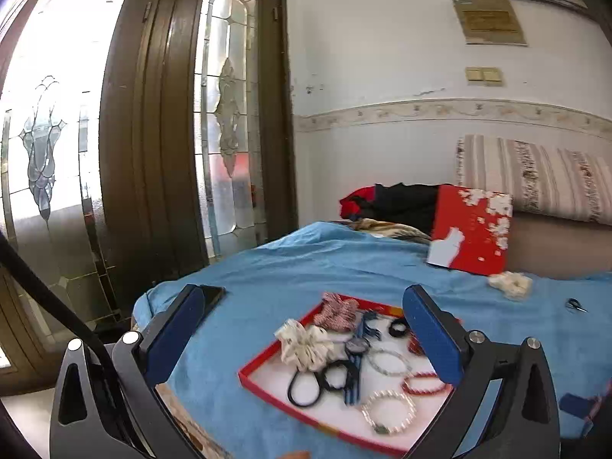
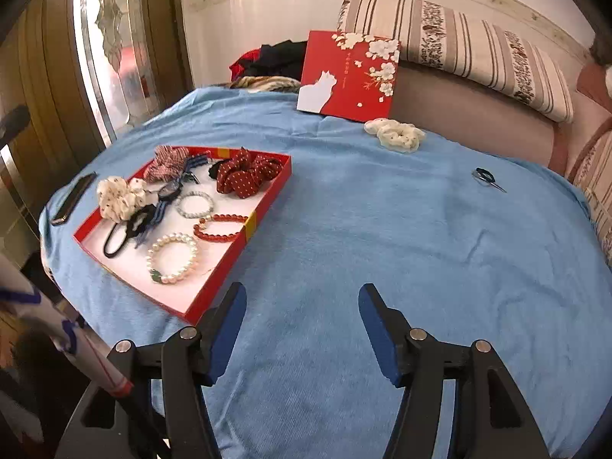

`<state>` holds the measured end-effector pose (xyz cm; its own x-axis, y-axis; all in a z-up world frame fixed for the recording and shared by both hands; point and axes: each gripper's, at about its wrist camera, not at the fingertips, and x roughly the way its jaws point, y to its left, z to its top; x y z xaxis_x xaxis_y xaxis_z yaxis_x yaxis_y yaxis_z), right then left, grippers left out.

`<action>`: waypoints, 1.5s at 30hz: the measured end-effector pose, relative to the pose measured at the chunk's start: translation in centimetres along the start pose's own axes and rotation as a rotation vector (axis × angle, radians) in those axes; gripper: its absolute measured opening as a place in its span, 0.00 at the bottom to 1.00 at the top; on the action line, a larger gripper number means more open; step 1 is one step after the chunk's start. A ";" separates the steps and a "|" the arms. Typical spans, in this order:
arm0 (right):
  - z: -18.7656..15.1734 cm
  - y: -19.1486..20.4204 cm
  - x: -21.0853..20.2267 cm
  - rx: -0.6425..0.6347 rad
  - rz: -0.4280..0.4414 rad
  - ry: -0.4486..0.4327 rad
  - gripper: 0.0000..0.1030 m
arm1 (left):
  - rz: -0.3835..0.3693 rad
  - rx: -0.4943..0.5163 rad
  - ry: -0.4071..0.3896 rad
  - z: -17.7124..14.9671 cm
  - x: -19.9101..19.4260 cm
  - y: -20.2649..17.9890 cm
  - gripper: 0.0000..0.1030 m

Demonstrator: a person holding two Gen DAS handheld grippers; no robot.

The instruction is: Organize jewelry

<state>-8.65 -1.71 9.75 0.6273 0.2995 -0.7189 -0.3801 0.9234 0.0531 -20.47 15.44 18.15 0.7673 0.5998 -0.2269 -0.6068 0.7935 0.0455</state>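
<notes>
A shallow red tray (image 2: 225, 271) with a white floor lies on the blue cloth at the left. In it are a pearl bracelet (image 2: 174, 258), a red bead bracelet (image 2: 222, 227), a pale bead bracelet (image 2: 195, 204), a black hair tie (image 2: 118, 239) and white (image 2: 120, 197), dotted red (image 2: 246, 174) and checked scrunchies. A cream scrunchie (image 2: 396, 134) and a small dark clip (image 2: 485, 178) lie outside it, far right. My right gripper (image 2: 302, 288) is open over bare cloth beside the tray's near corner. My left gripper (image 1: 306, 294) is open and empty above the tray (image 1: 260, 355).
A red lid (image 2: 348, 76) with a white cat leans against the sofa back under a striped cushion (image 2: 459, 42). A phone (image 2: 74, 199) lies left of the tray at the cloth's edge. Dark clothes (image 2: 275, 59) are piled at the back. Glazed wooden doors (image 1: 153, 114) stand at the left.
</notes>
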 end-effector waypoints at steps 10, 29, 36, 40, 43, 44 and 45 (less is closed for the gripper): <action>-1.3 0.0 -2.9 0.023 -0.059 -0.036 0.70 | -0.112 0.018 0.318 -2.0 -1.5 -0.4 1.00; -2.7 2.4 -4.0 -0.017 -0.094 0.005 0.76 | -0.165 0.127 0.505 -5.6 -2.0 0.4 1.00; -2.9 2.3 -4.0 -0.009 -0.098 0.019 0.76 | -0.164 0.160 0.520 -5.9 -1.9 0.1 1.00; -2.9 2.3 -4.1 -0.006 -0.104 0.017 0.77 | -0.184 0.150 0.523 -5.9 -2.0 0.1 1.00; -2.9 2.2 -4.1 -0.002 -0.105 0.018 0.77 | -0.188 0.144 0.524 -5.9 -2.0 0.2 1.00; -2.9 2.2 -4.2 -0.001 -0.105 0.018 0.77 | -0.189 0.143 0.524 -5.9 -2.0 0.2 1.00; -2.9 2.3 -4.2 0.000 -0.105 0.018 0.77 | -0.190 0.144 0.524 -5.9 -1.9 0.2 1.00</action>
<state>-14.13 -1.56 10.83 0.6517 0.1969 -0.7325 -0.3130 0.9495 -0.0232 -23.30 13.86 12.90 0.6323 0.3439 -0.6942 -0.4061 0.9102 0.0810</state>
